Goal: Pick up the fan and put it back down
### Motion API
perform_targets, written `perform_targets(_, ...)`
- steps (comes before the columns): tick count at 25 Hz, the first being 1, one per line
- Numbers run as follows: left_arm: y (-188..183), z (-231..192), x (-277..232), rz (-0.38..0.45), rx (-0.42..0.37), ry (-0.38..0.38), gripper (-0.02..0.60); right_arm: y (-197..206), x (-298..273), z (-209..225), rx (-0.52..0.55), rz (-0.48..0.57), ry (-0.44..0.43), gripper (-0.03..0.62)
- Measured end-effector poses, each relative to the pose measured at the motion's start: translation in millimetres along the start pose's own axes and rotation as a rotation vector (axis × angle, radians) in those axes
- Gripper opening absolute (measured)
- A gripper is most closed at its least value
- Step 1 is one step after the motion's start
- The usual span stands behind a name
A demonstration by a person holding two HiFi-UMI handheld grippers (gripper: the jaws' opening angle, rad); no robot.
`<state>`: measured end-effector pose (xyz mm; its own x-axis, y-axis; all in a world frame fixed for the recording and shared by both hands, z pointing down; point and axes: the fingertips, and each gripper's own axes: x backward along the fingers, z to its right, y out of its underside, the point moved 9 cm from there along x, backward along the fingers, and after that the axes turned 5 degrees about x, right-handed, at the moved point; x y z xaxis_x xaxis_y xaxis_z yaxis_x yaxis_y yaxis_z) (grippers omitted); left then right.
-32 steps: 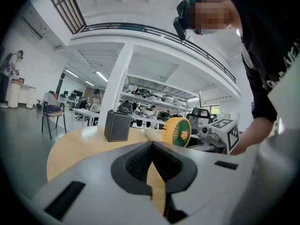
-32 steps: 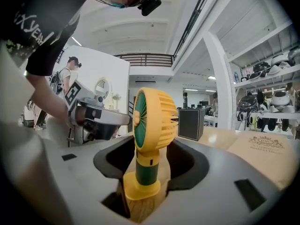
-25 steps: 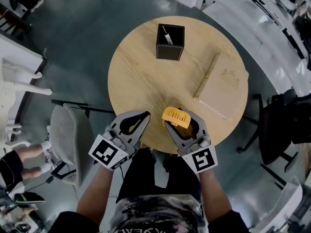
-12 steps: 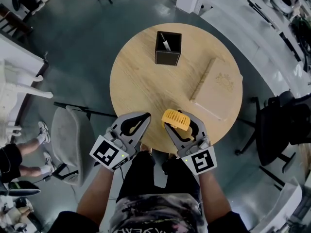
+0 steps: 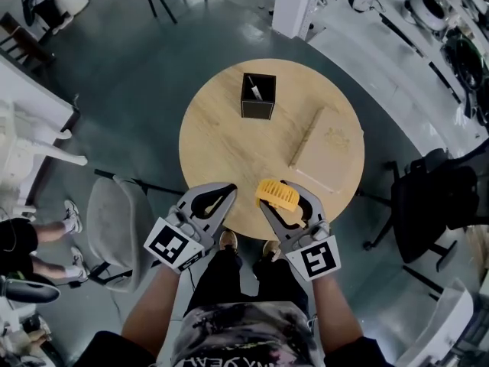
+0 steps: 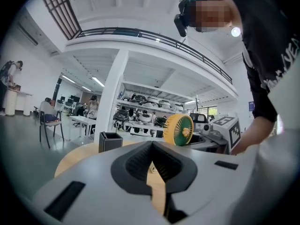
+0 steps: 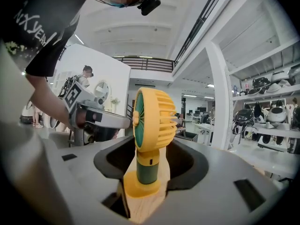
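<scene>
A small yellow fan (image 5: 276, 195) with a green stem stands upright in my right gripper (image 5: 281, 192), held in the air over the near edge of the round wooden table (image 5: 229, 144). In the right gripper view the jaws are shut on the fan (image 7: 152, 121) at its yellow base, and the right gripper (image 7: 145, 172) points about level. My left gripper (image 5: 229, 188) hovers beside it to the left, shut and empty. In the left gripper view the left gripper (image 6: 151, 146) shows nothing between its black pads, and the fan (image 6: 178, 129) is off to the right.
A black square pen holder (image 5: 257, 96) stands at the table's far side, and a flat tan box (image 5: 325, 151) lies at its right. A grey chair (image 5: 111, 228) stands left of the table, a black chair (image 5: 435, 197) to the right. A person's legs (image 5: 30, 243) show far left.
Both grippers have risen with the fan, still side by side. The table now looks smaller and farther below. The grip on the fan is unchanged.
</scene>
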<state>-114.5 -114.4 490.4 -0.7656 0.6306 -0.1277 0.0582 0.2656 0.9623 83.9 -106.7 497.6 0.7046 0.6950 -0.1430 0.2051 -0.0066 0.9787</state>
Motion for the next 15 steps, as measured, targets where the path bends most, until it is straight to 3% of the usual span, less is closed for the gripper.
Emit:
perform_targets(10, -82, 40, 20, 0.009, 0.001, 0.015, 0.012, -99, 33, 3, 0.002, -0.012, 0.025, 0.209)
perform_targets(15, -104, 56, 25, 0.026, -0.006, 0.032, 0.012, -134, 46, 5, 0.024, -0.015, 0.026, 0.209)
